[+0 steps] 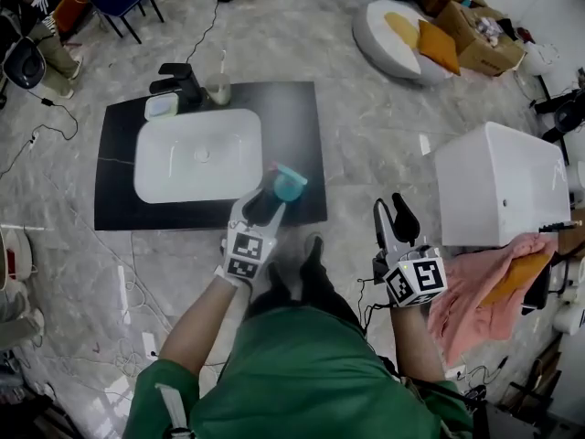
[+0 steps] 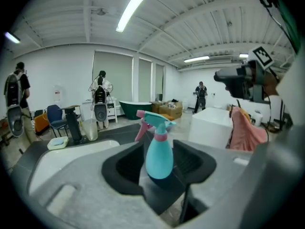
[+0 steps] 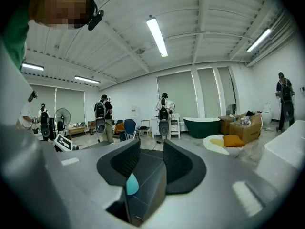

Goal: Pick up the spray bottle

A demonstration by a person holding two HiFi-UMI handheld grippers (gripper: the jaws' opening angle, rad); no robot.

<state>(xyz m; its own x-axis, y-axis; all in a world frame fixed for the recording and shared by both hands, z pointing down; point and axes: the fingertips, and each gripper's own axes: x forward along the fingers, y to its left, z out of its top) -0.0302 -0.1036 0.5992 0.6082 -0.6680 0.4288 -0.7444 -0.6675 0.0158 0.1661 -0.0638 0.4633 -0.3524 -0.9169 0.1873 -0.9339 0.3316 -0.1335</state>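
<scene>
A teal spray bottle [image 1: 288,183] with a pink collar and trigger stands upright on the black counter [image 1: 302,135], near its front right edge, beside the white basin [image 1: 198,154]. My left gripper [image 1: 263,207] reaches around it from the front. In the left gripper view the bottle [image 2: 158,151] stands between the two dark pads of that gripper [image 2: 158,168], with hardly any room on either side; I see no pad pressing on it. My right gripper [image 1: 393,216] hangs to the right of the counter over the floor. Its jaws [image 3: 151,163] stand a little apart with nothing between them.
A black faucet [image 1: 178,76], a cup [image 1: 218,88] and a soap dish [image 1: 161,106] stand behind the basin. A white box-like fixture [image 1: 498,186] is at the right, with a pink cloth [image 1: 475,291] in front of it. Cables cross the floor on the left. Several people stand far off.
</scene>
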